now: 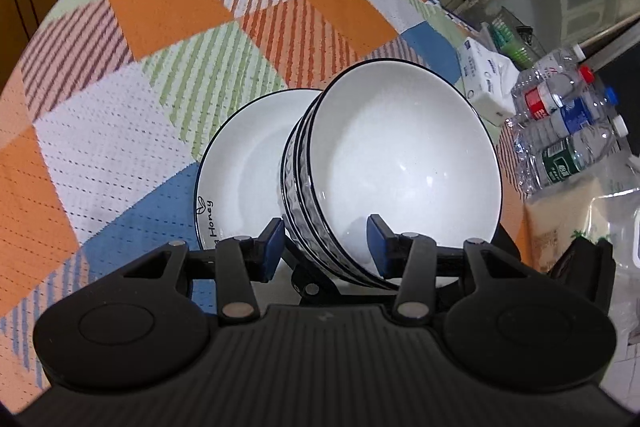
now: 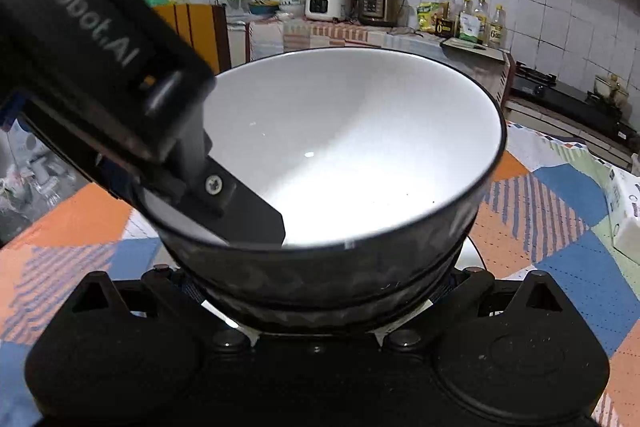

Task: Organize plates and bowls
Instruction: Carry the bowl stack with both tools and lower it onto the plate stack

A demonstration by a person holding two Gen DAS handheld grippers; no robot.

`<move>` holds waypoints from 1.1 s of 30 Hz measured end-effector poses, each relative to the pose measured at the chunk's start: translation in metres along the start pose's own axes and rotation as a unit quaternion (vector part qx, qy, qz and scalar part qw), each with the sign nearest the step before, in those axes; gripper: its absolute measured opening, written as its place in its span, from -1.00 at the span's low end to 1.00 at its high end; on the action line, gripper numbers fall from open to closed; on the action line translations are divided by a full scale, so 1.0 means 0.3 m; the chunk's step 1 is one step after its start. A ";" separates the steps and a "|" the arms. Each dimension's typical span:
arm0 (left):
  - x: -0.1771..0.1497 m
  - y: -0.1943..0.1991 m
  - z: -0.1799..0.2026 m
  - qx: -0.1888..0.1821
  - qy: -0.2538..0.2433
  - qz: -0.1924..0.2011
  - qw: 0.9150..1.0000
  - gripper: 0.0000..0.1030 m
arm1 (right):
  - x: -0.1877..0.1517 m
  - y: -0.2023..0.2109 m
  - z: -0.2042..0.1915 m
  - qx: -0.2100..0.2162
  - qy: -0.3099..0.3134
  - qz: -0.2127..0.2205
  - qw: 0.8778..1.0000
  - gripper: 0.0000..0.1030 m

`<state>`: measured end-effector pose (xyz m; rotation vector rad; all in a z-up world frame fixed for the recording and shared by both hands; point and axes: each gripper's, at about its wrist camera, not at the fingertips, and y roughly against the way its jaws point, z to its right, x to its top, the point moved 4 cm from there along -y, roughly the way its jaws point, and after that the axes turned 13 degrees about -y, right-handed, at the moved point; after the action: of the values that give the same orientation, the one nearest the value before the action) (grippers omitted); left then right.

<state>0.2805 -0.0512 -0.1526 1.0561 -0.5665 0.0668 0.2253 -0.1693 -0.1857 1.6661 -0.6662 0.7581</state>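
Bowls [image 1: 396, 167], a nested stack, sit on a plate [image 1: 240, 163] on the table [image 1: 160, 27]. Left gripper [image 1: 324, 247] has its jaws wide, straddling the rim. Right gripper's jaws are hidden, can't tell. Glazed rim could slip and the stack tip.

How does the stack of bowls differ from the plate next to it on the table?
The stack of bowls is deep and steep-sided; the plate is shallow and wide. The bowls have a dark, faceted outside; the plate shows only white, with "Honey" lettering near its rim. One finger of the left gripper is inside the top bowl, the other outside the stack; the plate is not between them. Both are white inside with thin dark rims.
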 end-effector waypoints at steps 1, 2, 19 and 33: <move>0.001 -0.008 -0.002 0.000 0.001 -0.002 1.000 -0.16 | -0.002 -0.006 -0.001 -0.002 0.002 -0.004 1.000 0.97; 0.003 -0.016 -0.002 0.000 0.001 -0.002 1.000 -0.16 | -0.002 -0.011 0.002 -0.003 0.000 -0.006 1.000 0.97; 0.006 -0.053 0.004 0.007 0.003 0.018 1.000 -0.17 | -0.022 -0.029 0.026 -0.008 -0.031 -0.013 0.999 0.98; 0.020 -0.026 0.031 0.049 -0.016 0.056 0.997 -0.12 | -0.070 0.053 0.042 -0.016 -0.049 -0.019 0.998 0.99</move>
<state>0.2844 -0.0643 -0.1527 1.1221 -0.6573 0.1779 0.2016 -0.1840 -0.1942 1.6906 -0.7098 0.6384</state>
